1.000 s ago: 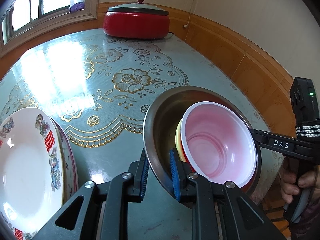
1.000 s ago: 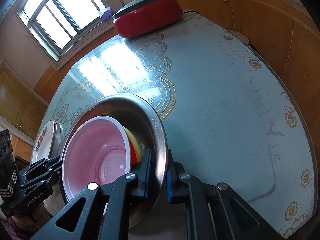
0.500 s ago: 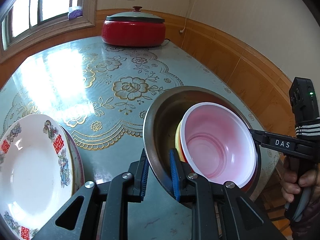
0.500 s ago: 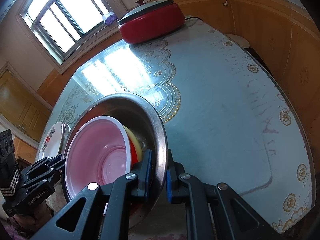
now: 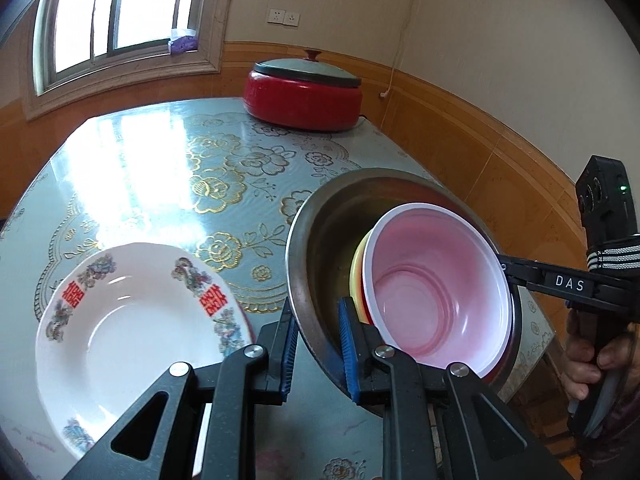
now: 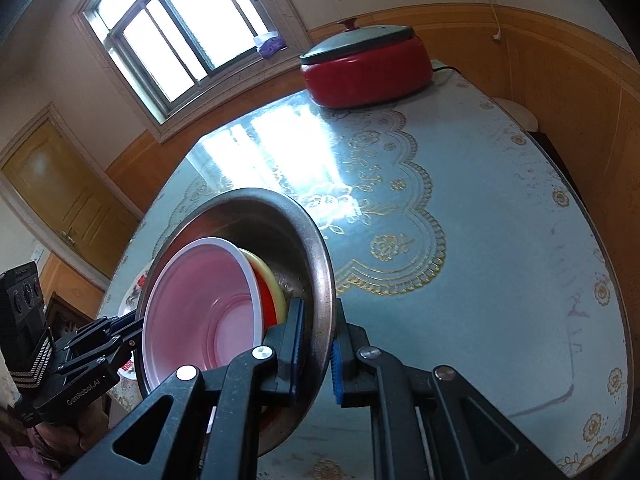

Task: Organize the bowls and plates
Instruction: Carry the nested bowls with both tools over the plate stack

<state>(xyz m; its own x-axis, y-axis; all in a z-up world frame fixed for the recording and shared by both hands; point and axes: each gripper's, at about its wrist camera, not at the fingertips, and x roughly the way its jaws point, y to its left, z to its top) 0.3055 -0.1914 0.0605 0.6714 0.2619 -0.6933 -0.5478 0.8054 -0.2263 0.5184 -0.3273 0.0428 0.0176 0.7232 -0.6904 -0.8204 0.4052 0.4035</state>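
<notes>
While the steel basin [image 5: 320, 240] is carried tilted above the desk [image 5: 160, 168], its rim is pinched on opposite sides by the left gripper [image 5: 316, 344] and the right gripper [image 6: 318, 344]. Nested inside it are a pink bowl [image 5: 436, 288], and behind that a red bowl [image 6: 266, 296] and a yellow bowl [image 6: 268, 272], all leaning toward the lower side of the basin.

The step in hand is judged to be the shifting of this nested stack to a resting place. It would be done well if the basin were levelled before being lowered, so that the bowls are not tipped out over the rim. Both grips should be moved together, since uneven motion could twist the thin rim out from between the pads. A spot well apart from the decorated plate [image 5: 132, 320], which lies on the desk just beside the basin, would be preferred, so that the two are not knocked together.

The jaws of the left gripper are nearly closed, with only the basin's wall held between the blue pads. The jaws of the right gripper are likewise narrowed onto the opposite rim, one pad inside and one outside. The red lidded pot [image 5: 304, 96] at the far end of the desk is left untouched.
</notes>
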